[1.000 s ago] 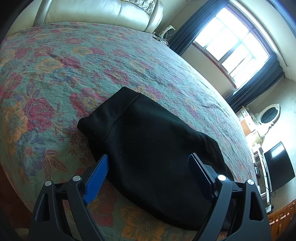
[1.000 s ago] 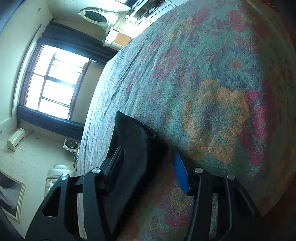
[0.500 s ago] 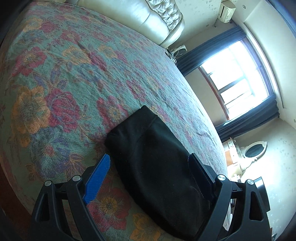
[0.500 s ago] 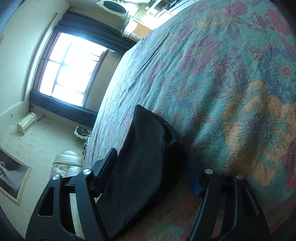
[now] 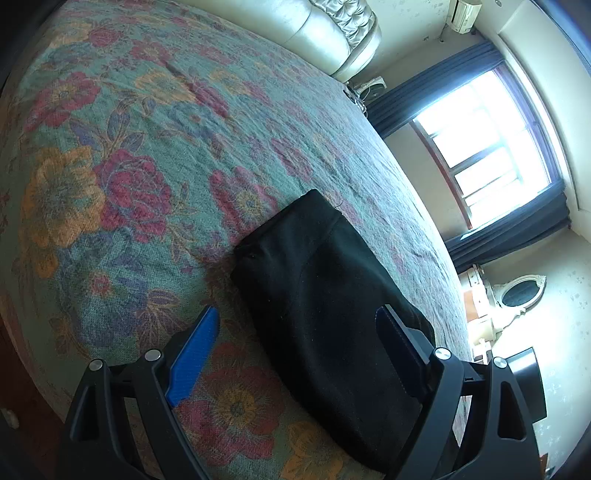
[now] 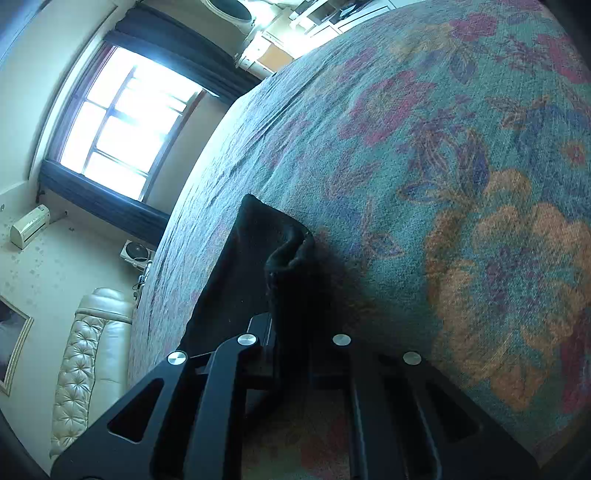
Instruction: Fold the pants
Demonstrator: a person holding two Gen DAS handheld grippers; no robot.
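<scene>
The black pants [image 5: 325,291] lie folded into a compact bundle on the floral bedspread [image 5: 122,155]. My left gripper [image 5: 295,343] is open, its blue-padded fingers [image 5: 192,354] spread on either side of the bundle's near end without gripping it. In the right wrist view my right gripper [image 6: 291,325] is shut on the near edge of the pants [image 6: 251,266], and the cloth bunches up into a raised fold between the jaws.
The bedspread [image 6: 461,166] stretches wide around the bundle. A cream leather headboard [image 5: 317,29] stands at the far end. A bright window with dark curtains [image 5: 491,147], a dresser with an oval mirror [image 5: 521,291] and a dark screen [image 5: 528,384] lie beyond the bed.
My right gripper has closed on the edge of the pants, pinching the cloth up. My left gripper has drawn back and tilted, staying open over the bundle.
</scene>
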